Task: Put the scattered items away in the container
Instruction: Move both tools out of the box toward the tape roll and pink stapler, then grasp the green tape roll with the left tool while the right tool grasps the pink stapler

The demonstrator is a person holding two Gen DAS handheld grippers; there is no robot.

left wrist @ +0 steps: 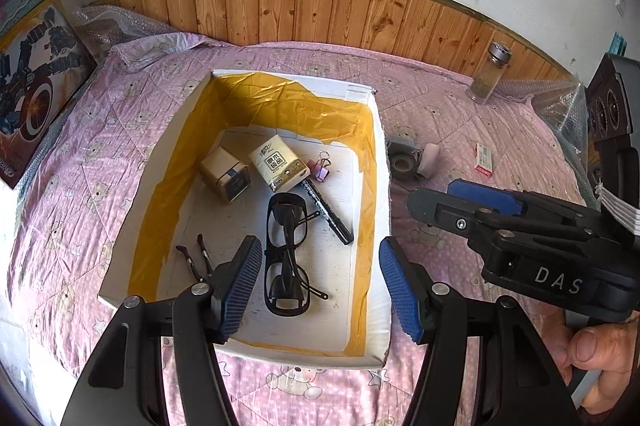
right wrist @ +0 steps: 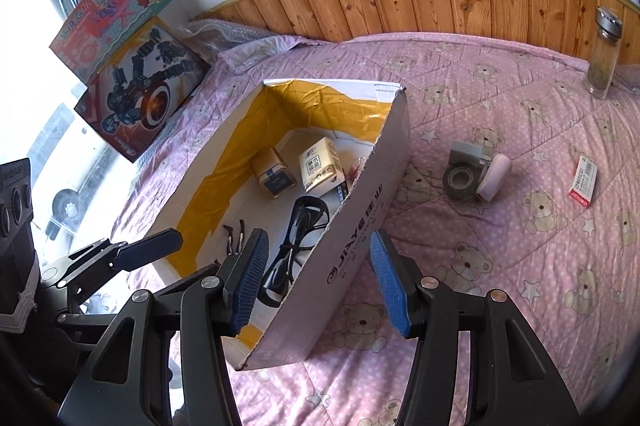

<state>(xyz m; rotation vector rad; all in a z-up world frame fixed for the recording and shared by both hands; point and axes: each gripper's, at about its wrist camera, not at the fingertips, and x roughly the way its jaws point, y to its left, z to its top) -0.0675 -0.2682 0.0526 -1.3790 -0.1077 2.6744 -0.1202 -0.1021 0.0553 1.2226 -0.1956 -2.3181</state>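
Both tools empty. Left tool (left wrist: pixel 320 286) gaping wide above the near end of the box (left wrist: pixel 382 185), nothing between its pads. Right tool (right wrist: pixel 316 286) equally wide, straddling the box's near right wall without gripping it.

In the box, near to far: glasses (left wrist: pixel 286 254) and tweezers (left wrist: pixel 196 258) toward the near end, marker (left wrist: pixel 328 214) beside the right wall, then tissue pack (left wrist: pixel 278 161), small tin (left wrist: pixel 226 173) and a binder clip (left wrist: pixel 320 167) toward the far end.

Still out on the bed (right wrist: pixel 520 266), right of the box: tape dispenser (right wrist: pixel 476 173) just beside the box's right wall, small red-and-white packet (right wrist: pixel 583 179) farther right, jar (right wrist: pixel 606 53) at the bed's far right edge by the headboard.

Judgement: about 2 or 3 items left. Dispenser looks like the next pick, and the right tool is nearer. Lift clear of the box wall first, then come down over the dispenser's narrow body, not the roll. Packet lies flat on soft quilt; press down into the fabric to get under its edges.
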